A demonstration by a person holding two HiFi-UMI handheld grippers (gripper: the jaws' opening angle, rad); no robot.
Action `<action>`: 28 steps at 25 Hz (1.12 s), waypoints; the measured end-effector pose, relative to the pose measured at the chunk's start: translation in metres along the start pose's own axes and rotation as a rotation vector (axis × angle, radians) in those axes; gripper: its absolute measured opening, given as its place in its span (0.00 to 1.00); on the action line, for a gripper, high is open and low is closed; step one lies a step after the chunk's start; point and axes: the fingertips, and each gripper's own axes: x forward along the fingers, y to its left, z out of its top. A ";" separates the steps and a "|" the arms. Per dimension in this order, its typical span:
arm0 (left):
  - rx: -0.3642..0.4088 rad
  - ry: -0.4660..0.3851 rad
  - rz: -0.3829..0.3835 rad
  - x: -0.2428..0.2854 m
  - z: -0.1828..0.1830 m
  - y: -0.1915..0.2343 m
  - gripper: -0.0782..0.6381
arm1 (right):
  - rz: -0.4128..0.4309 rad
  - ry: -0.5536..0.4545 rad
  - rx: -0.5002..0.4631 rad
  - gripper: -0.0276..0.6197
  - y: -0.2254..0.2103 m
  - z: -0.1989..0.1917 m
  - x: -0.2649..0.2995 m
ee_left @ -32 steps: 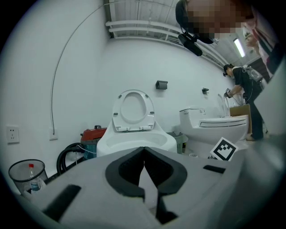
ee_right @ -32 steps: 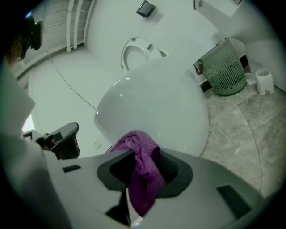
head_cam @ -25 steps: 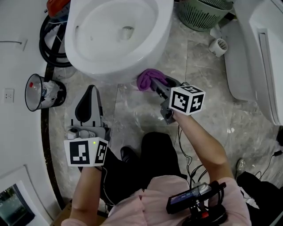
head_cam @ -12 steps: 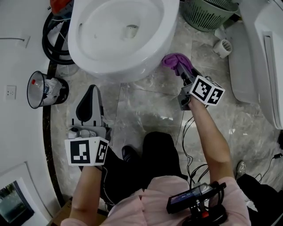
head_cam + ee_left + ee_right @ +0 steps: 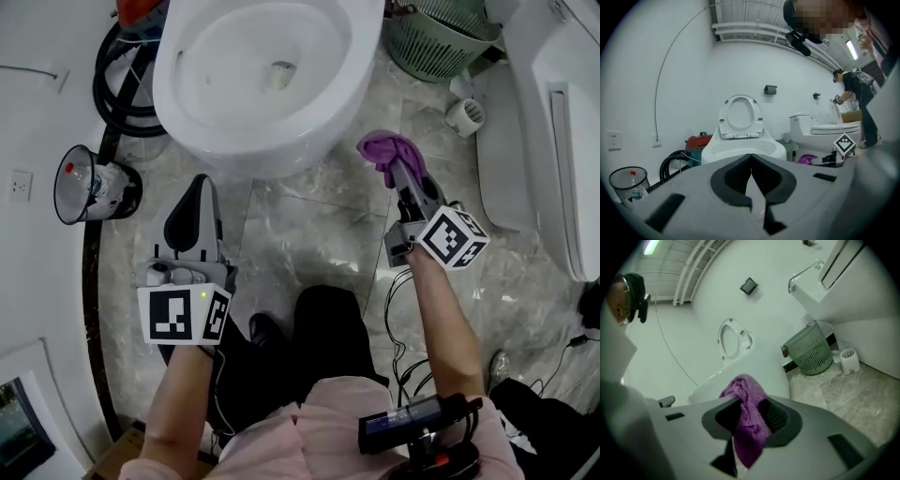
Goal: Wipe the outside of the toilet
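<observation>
Clamping one purple cloth (image 5: 380,147) near one toilet (image 5: 309,141) — right gripper (image 5: 400,169); left gripper (image 5: 193,199) closed, empty

Head view: the camera hangs high over the floor in front of the toilet (image 5: 262,84) and faces steeply down onto its open bowl. Left gripper view: set low, a little back from the toilet's front, facing level at the bowl and raised seat. Right gripper view: low, rolled sideways, close to the toilet's flank on the side of the green basket (image 5: 441,37). All three views share the toilet and basket.
</observation>
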 end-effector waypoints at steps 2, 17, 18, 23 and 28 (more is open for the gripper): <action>-0.002 -0.009 -0.002 -0.001 0.001 0.000 0.12 | 0.036 0.020 -0.003 0.22 0.018 -0.012 -0.005; -0.028 -0.035 0.042 -0.020 -0.002 0.047 0.12 | 0.282 0.254 -0.057 0.22 0.144 -0.133 0.034; -0.031 -0.035 0.045 -0.021 -0.003 0.052 0.12 | 0.295 0.273 -0.063 0.22 0.153 -0.144 0.037; -0.040 -0.034 0.054 -0.030 -0.010 0.071 0.12 | 0.316 0.339 -0.074 0.22 0.179 -0.196 0.062; -0.041 -0.020 0.057 -0.036 -0.020 0.082 0.12 | 0.281 0.349 -0.061 0.22 0.186 -0.234 0.102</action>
